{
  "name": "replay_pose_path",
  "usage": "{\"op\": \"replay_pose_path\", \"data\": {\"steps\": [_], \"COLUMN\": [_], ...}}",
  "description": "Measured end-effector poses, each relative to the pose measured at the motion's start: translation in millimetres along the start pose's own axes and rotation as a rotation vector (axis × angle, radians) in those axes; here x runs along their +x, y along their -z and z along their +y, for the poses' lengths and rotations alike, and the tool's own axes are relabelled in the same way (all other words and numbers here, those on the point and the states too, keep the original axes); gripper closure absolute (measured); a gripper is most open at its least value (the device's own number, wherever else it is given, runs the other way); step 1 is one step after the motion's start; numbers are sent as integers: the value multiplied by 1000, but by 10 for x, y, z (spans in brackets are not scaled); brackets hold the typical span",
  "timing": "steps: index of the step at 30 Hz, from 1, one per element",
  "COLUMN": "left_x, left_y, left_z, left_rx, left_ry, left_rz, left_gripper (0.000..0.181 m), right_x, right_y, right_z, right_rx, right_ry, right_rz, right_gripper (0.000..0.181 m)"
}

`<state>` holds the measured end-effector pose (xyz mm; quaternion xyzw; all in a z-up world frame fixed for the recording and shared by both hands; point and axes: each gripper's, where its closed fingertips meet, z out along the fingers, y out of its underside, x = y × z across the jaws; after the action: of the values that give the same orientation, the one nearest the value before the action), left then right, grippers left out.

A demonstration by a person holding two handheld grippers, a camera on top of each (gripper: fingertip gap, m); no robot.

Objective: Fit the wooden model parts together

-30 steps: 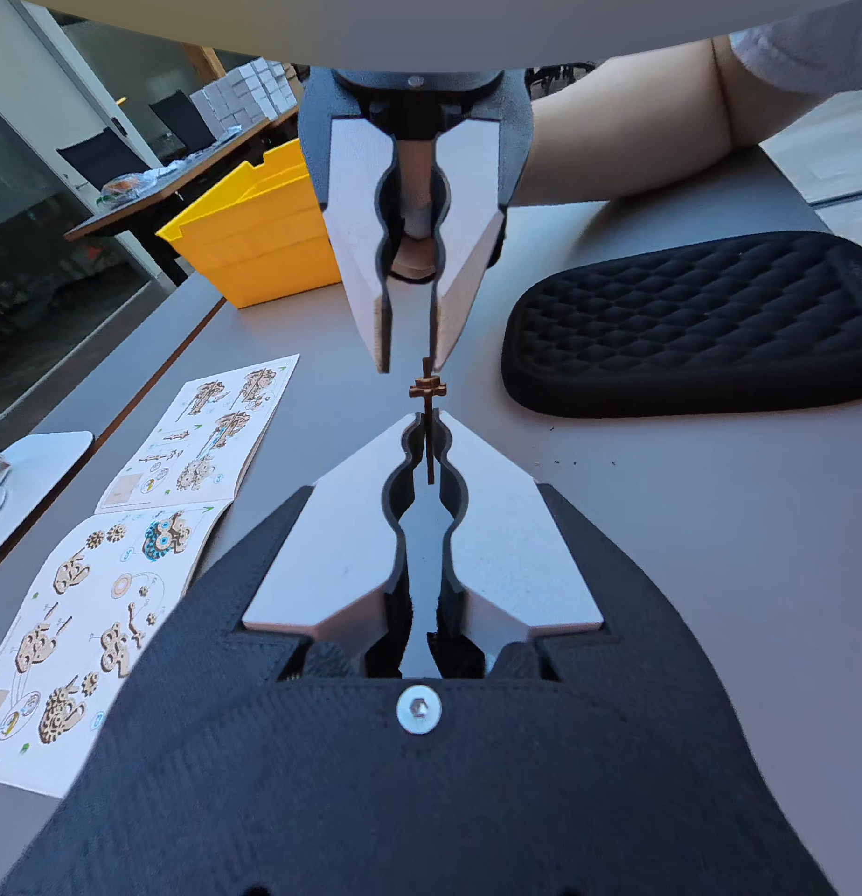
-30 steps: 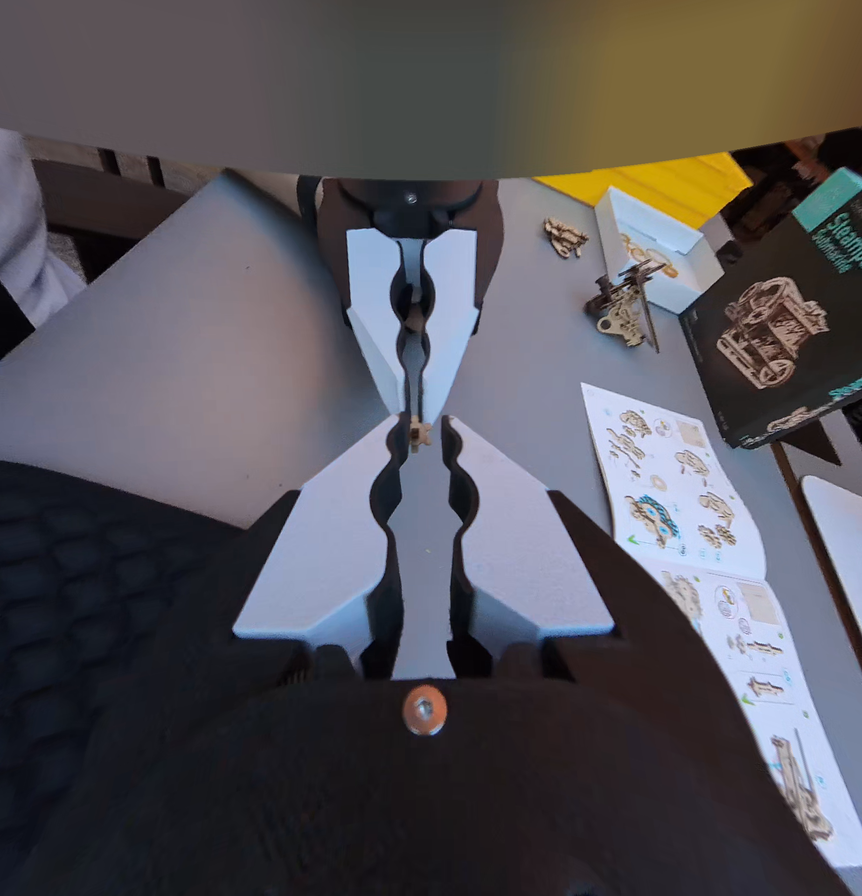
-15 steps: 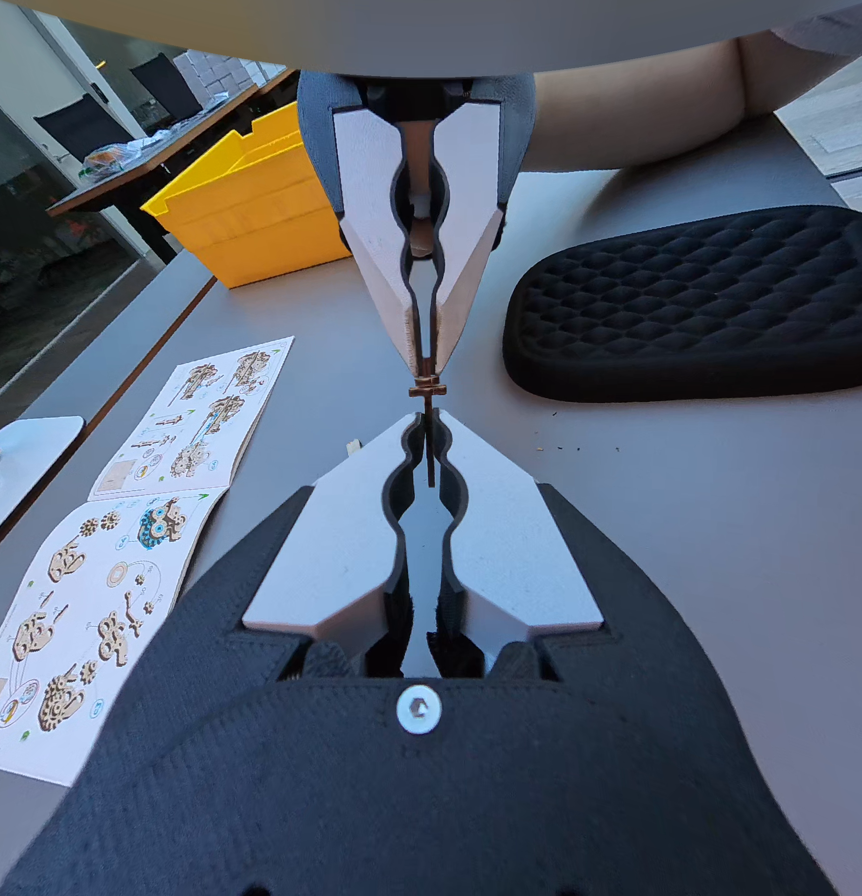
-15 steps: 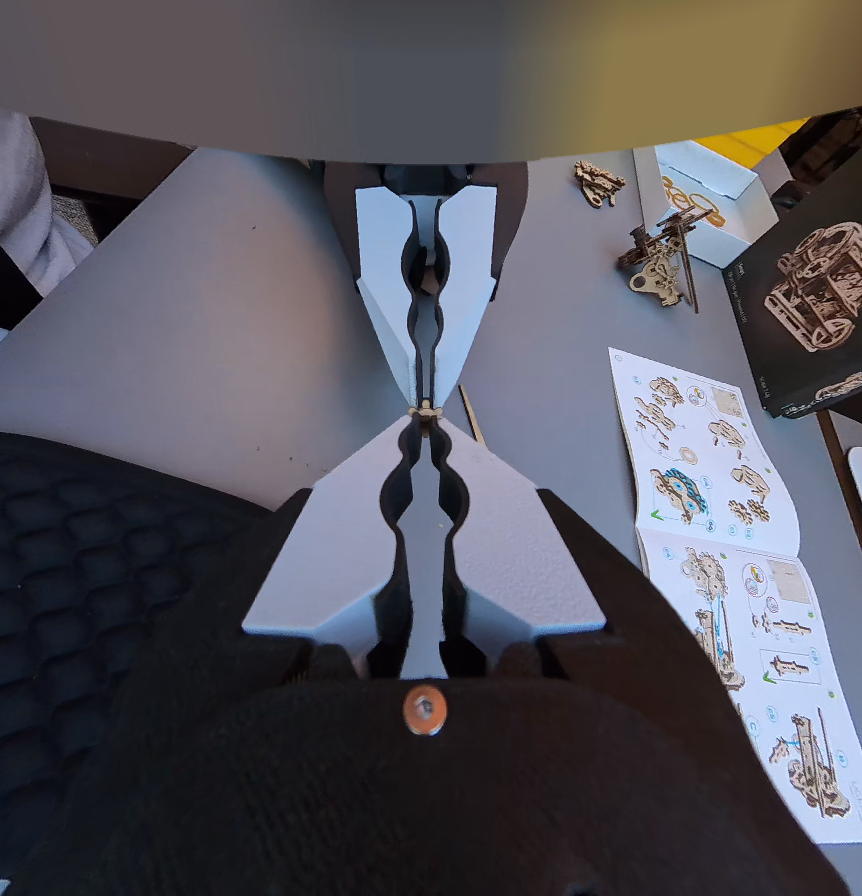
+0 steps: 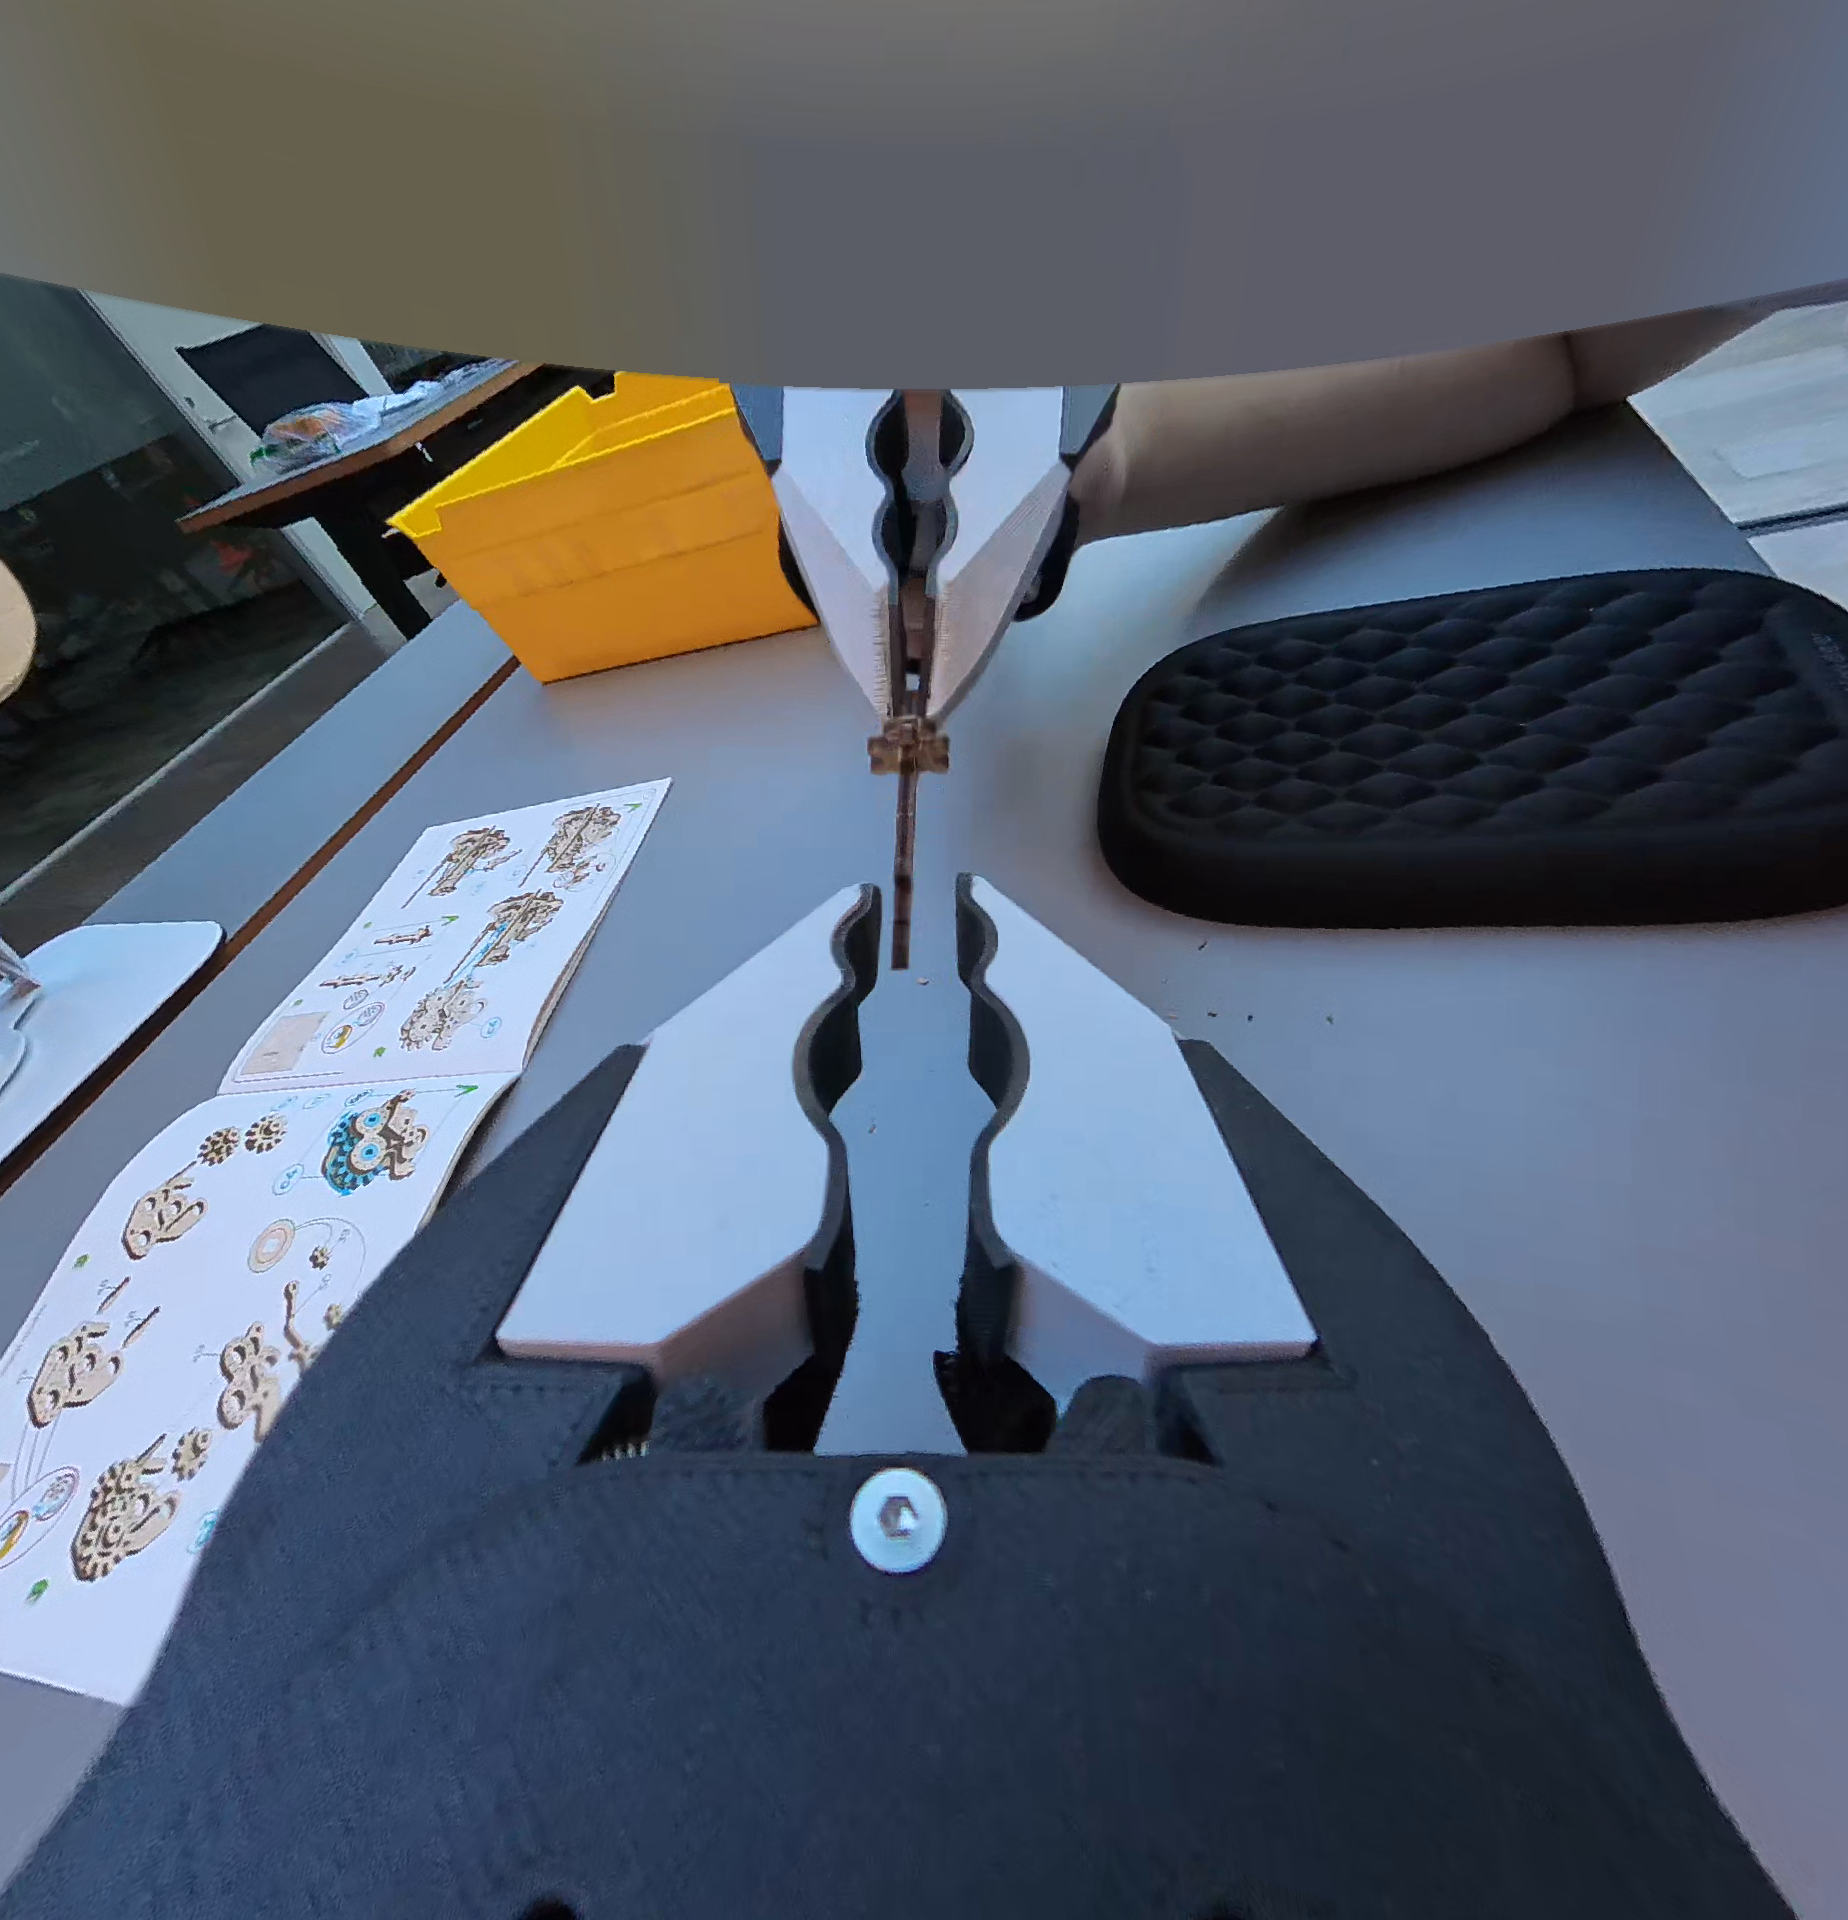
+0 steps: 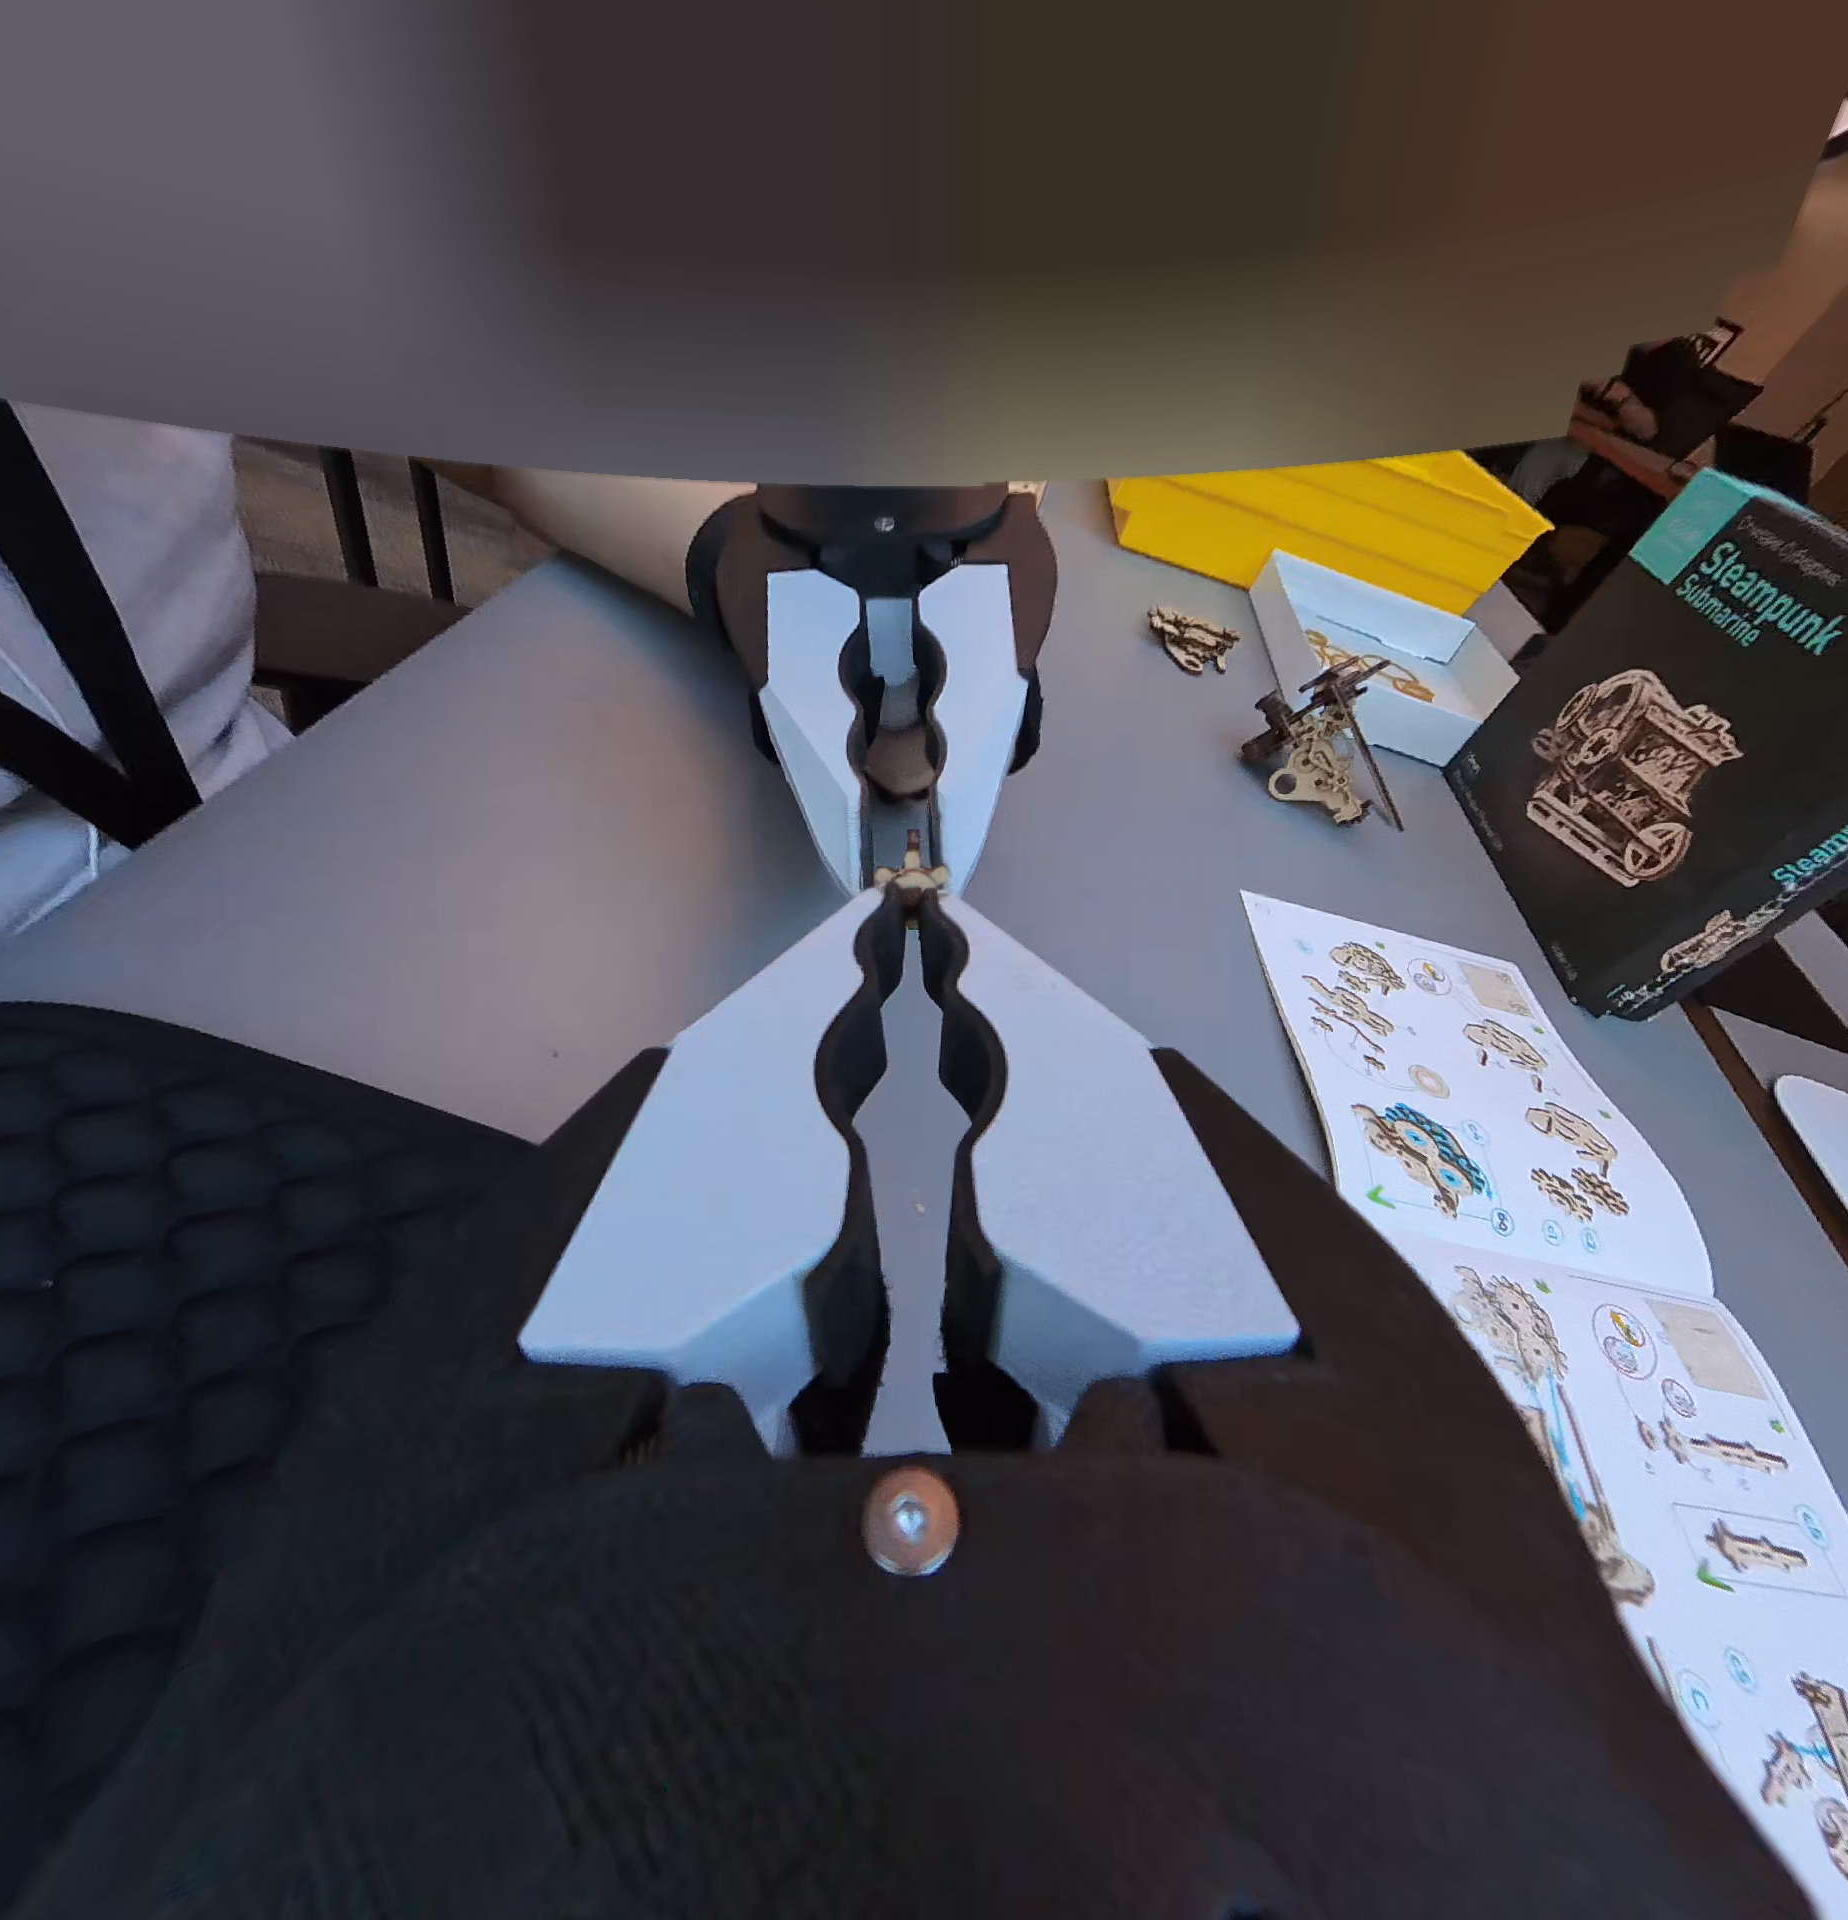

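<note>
I saw print on the dark box (image 6: 1668, 769) and the booklet (image 5: 380, 1049); grey bench (image 5: 1419, 1143), glass wall behind; my right tool (image 6: 907, 902) pinched the wooden rod (image 5: 904, 883), its long axis running between both tools; my left tool (image 5: 907, 904) stood spread around its near end.

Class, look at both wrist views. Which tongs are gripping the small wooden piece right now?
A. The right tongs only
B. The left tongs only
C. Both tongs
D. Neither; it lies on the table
A. The right tongs are pinched shut on the small wooden piece, while the left tongs stand open with a gap on either side of its stick.
</note>
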<state>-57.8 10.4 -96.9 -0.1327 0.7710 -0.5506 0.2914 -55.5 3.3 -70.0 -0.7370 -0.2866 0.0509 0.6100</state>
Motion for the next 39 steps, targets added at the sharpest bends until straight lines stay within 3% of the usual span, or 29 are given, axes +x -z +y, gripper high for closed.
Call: {"op": "replay_pose_path", "data": {"steps": [6,16,31,39], "left_x": [-8,58,33,57], "left_y": [62,96,97,97], "left_z": [-251,-360,-358,-335], "left_rx": [175,238,241,207], "left_ry": [68,65,107,61], "left_rz": [-21,12,13,25], "left_gripper": [177,181,180,181], "right_x": [-23,-77,-78,-100], "right_y": [16,-5,-44,-71], "right_z": [-106,-182,-118,-99], "right_rx": [100,213,192,121], "right_ry": [-48,-154,-184,-22], "right_rz": [-22,-80,-85,-8], "right_gripper": [181,181,181,181]}}
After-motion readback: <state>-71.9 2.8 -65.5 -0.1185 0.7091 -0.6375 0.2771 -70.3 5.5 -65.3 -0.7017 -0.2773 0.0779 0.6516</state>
